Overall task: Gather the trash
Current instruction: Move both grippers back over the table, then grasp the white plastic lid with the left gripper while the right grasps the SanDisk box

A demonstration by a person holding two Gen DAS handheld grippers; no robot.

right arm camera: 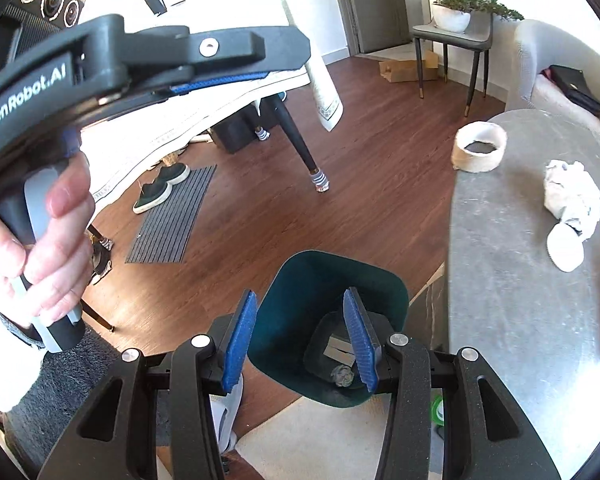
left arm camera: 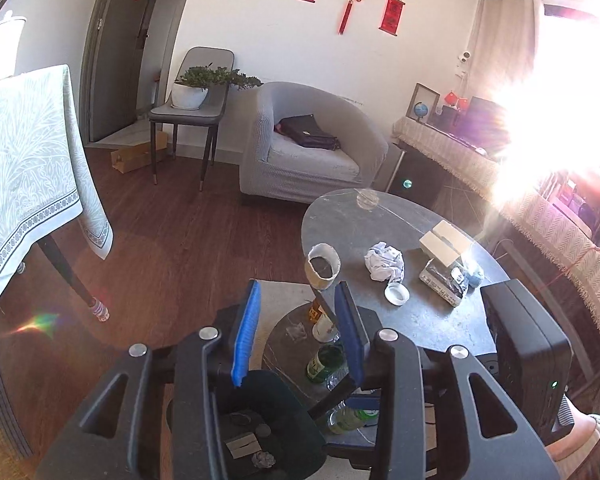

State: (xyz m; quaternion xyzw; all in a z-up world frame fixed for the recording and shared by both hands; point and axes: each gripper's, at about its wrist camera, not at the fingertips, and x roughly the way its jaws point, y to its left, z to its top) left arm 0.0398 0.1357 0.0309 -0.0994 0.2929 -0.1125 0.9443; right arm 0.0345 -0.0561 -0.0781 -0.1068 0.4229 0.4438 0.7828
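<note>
My left gripper (left arm camera: 296,332) and right gripper (right arm camera: 300,344) both stood apart, empty, above the green bin (right arm camera: 296,280) beside the table's near edge. Crumpled paper (right arm camera: 572,196) lay on the round table (right arm camera: 500,280), near its edge.

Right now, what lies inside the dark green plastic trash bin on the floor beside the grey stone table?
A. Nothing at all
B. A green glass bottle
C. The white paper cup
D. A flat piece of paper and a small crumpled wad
D: the right wrist view looks down into the dark green trash bin and shows a flat piece of paper and a small crumpled wad on its bottom.
</note>
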